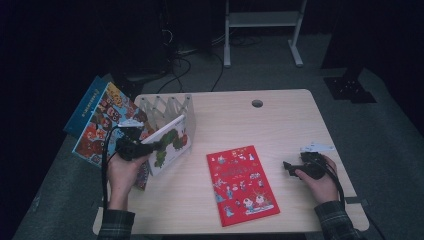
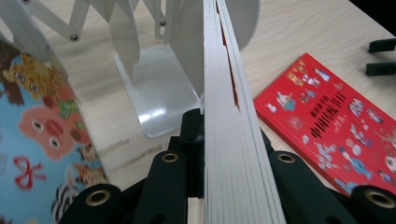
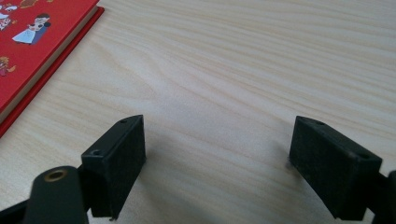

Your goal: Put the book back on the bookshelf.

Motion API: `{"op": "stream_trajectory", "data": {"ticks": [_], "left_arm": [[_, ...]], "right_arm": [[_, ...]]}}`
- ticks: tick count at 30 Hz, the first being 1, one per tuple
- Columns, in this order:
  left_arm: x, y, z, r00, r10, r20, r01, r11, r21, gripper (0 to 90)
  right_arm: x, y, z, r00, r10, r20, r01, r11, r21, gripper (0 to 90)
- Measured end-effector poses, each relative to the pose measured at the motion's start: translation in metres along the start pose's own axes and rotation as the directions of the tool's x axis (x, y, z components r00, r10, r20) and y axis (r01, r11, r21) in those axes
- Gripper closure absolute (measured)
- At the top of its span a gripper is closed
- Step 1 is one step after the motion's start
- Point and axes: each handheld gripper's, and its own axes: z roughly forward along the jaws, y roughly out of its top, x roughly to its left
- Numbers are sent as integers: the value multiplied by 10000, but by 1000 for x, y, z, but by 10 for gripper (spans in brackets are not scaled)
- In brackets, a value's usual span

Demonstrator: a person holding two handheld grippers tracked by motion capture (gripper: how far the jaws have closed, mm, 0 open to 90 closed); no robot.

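From the high view I can't make out the left gripper's (image 1: pixel 150 148) jaw tips; they vanish behind the white book (image 1: pixel 170 145) with the green caterpillar on its cover. My left gripper view settles it: the jaws are clamped on that book's page edge (image 2: pixel 229 140), which runs straight up the middle and hides the right jaw's inner face. The book stands tilted, its far end against the white accordion rack (image 1: pixel 167 107), whose base plate (image 2: pixel 156 93) lies just ahead of the jaws. To their left sits a blue picture book (image 2: pixel 37 135), partly off the table's edge and cut off by the frame.

The red book (image 1: pixel 242 184) lies flat, well to the right of the left gripper and just left of the right gripper (image 1: pixel 286 166).

My right gripper (image 3: pixel 215 154) rests low over bare table (image 3: pixel 243 60), jaws spread wide, holding nothing. Both hands grip from below, forearms entering at the bottom.
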Motion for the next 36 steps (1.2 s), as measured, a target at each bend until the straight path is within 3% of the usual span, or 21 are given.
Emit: {"op": "stream_trajectory", "data": {"ticks": [9,16,26,36], "left_arm": [[3,14,31,9998,42,-194,-44,9999,-90,754],[3,17,52,9982,1,-608,-27,9991,-428,754],[7,16,70,9943,-165,-1050,69,9958,-917,753],[6,10,82,9917,-42,-1285,-57,9970,-768,749]], "right_arm": [[0,0,0,10000,11,-12,-11,10000,-2,176],[0,0,0,10000,1,-35,-1,10000,-5,176],[0,0,0,10000,-72,-62,72,10000,-1,176],[1,0,0,9999,-117,-86,117,9999,8,176]]}}
